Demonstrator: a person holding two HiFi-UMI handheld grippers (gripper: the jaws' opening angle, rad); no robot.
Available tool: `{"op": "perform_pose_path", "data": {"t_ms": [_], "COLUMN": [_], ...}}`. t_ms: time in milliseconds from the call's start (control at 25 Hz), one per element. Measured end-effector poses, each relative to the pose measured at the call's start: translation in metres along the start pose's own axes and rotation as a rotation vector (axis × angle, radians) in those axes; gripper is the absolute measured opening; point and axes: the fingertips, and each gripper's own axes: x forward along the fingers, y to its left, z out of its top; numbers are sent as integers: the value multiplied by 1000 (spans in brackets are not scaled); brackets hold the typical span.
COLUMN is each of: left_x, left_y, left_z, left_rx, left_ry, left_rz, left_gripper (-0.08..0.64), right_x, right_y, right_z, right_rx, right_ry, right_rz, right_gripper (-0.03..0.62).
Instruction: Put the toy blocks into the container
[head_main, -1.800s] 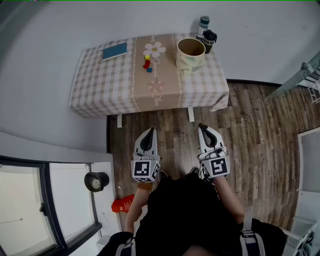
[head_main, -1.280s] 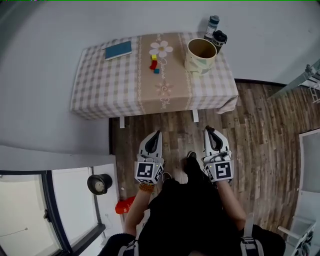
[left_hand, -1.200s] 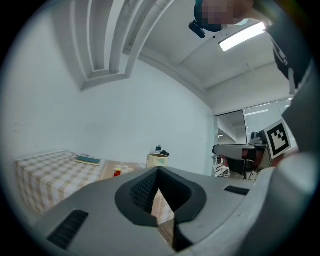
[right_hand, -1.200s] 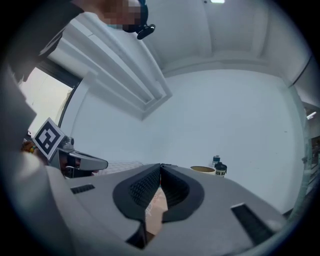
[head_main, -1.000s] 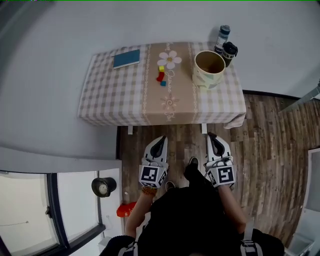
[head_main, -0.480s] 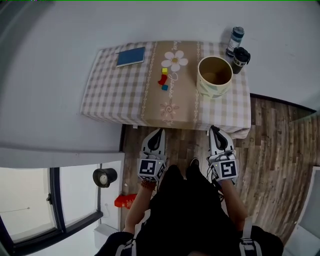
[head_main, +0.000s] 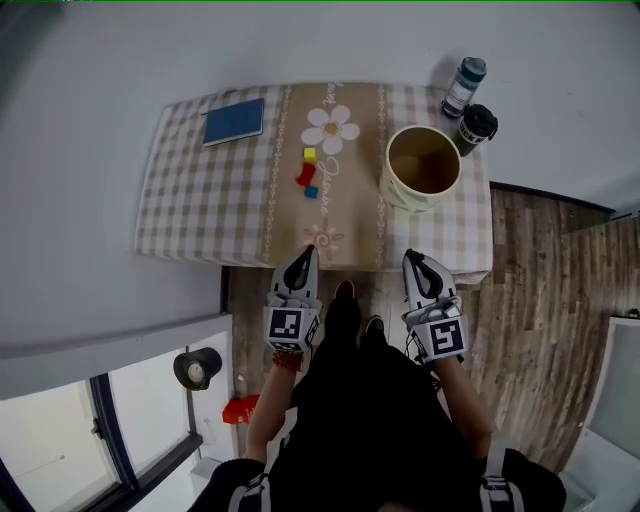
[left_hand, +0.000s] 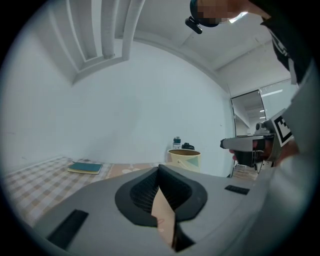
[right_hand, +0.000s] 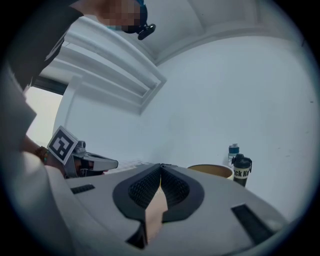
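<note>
Three small toy blocks lie on the tan runner in the head view: a yellow block (head_main: 309, 154), a red block (head_main: 306, 174) and a blue block (head_main: 311, 192). The cream container (head_main: 421, 167) stands open and looks empty to their right; its rim shows in the left gripper view (left_hand: 184, 153) and the right gripper view (right_hand: 210, 170). My left gripper (head_main: 307, 252) is shut and empty at the table's near edge, short of the blocks. My right gripper (head_main: 410, 257) is also shut and empty, below the container.
A checked cloth covers the table (head_main: 200, 200). A blue book (head_main: 232, 120) lies at the back left. A grey bottle (head_main: 464, 84) and a black mug (head_main: 476, 126) stand behind the container. Wooden floor (head_main: 540, 270) lies to the right, and a black lamp (head_main: 198, 367) stands lower left.
The person has walked up to the table. Both grippers, shut throughout, have come from over the floor to the table's near edge.
</note>
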Motion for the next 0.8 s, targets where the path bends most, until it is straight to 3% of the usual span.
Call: {"op": "perform_pose_path", "data": {"t_ms": [400,560,680,800], "left_x": [78,107,118,133], "left_y": [74,76,78,85], "left_z": [-24,-31,-40,-48], "left_rx": [38,50,97,146], "left_ry": [73,96,131,139], "left_rz": [-73,-110,-122,-88], "left_gripper": [2,2,2,2], "right_x": [79,85,95,105], "right_y": [3,-11,-22,-30], "right_z": [-8,-4,-8,-18], "right_rx": [-46,-51,-34,-18], "right_ry": [81,70,53,51], "right_rz": [-72,-113,-104,-66], "right_gripper": [6,6,6,6]}}
